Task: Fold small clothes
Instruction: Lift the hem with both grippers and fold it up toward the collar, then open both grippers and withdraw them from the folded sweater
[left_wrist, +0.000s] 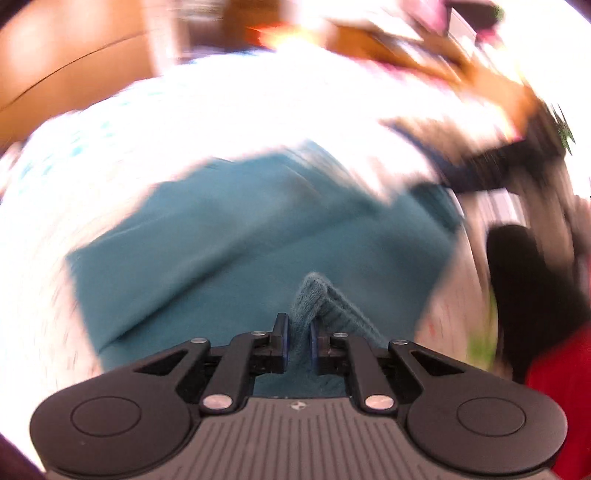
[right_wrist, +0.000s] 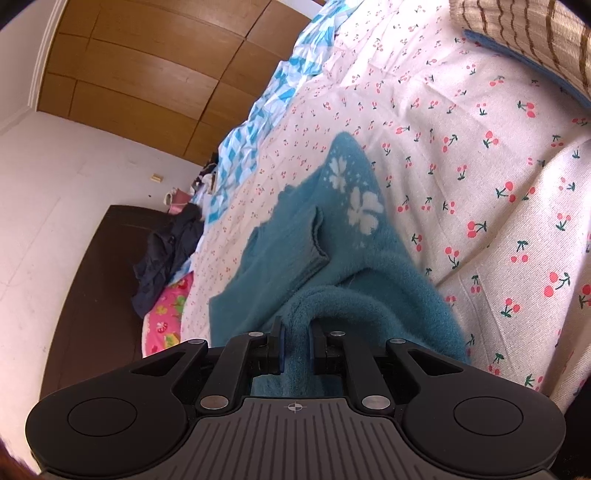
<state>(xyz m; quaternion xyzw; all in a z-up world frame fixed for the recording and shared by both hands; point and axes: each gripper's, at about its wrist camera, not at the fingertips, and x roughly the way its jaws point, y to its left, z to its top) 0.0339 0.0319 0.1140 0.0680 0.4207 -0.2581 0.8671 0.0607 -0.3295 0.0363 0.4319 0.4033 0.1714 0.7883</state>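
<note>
Both tongs are clamped on the teal sweater (right_wrist: 343, 266): the left gripper (left_wrist: 299, 332) pinches a ribbed edge, the right gripper (right_wrist: 295, 334) a fuzzy fold. The fold seems just begun; next, carry both held edges across together. The sweater lies on a cherry-print bedsheet (right_wrist: 480, 155); beyond stands a wooden wardrobe (right_wrist: 147, 74).

I can read no words, brand names or numbers in either view. The only sign is a small crosshair mark, a circle crossed by a vertical and a horizontal line, printed on the ribbed grey housing of my right gripper (right_wrist: 296, 343), just behind its fingers. My left gripper (left_wrist: 297, 341) carries a small mark in the same spot on its housing, but it is too blurred to make out.
</note>
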